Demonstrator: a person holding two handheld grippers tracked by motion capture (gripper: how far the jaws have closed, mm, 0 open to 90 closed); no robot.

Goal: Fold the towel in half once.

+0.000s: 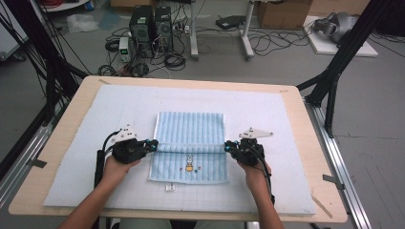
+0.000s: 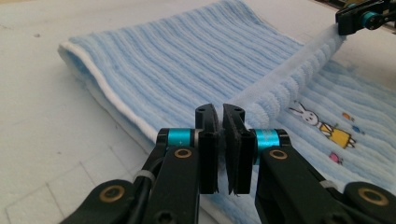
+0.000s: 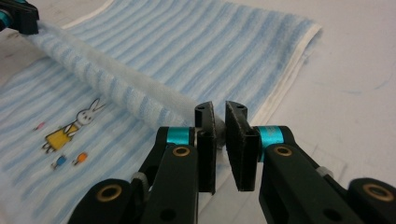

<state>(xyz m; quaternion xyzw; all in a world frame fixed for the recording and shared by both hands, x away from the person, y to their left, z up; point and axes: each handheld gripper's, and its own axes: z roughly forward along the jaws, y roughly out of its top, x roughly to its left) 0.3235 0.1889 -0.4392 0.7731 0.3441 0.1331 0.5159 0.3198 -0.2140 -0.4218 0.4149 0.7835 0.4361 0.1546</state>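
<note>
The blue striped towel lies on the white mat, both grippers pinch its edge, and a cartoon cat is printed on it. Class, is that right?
Not quite. The print on the towel is a rabbit, as the left gripper view shows. The left gripper and right gripper do pinch its edge, on the mat.

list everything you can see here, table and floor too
towel: one, light blue striped with a rabbit picture, mid-table, one edge pinched up at both sides
mat: one, pale blue, under the towel
table: one, light wood
computer towers: two, black, on the floor beyond the table
cardboard box: one, brown, far floor
cables: many, black, on the floor
left gripper: one, black with teal rings, shut on the towel edge
right gripper: one, same colours, shut on the towel edge
hands: two, bottom of the high view
</note>
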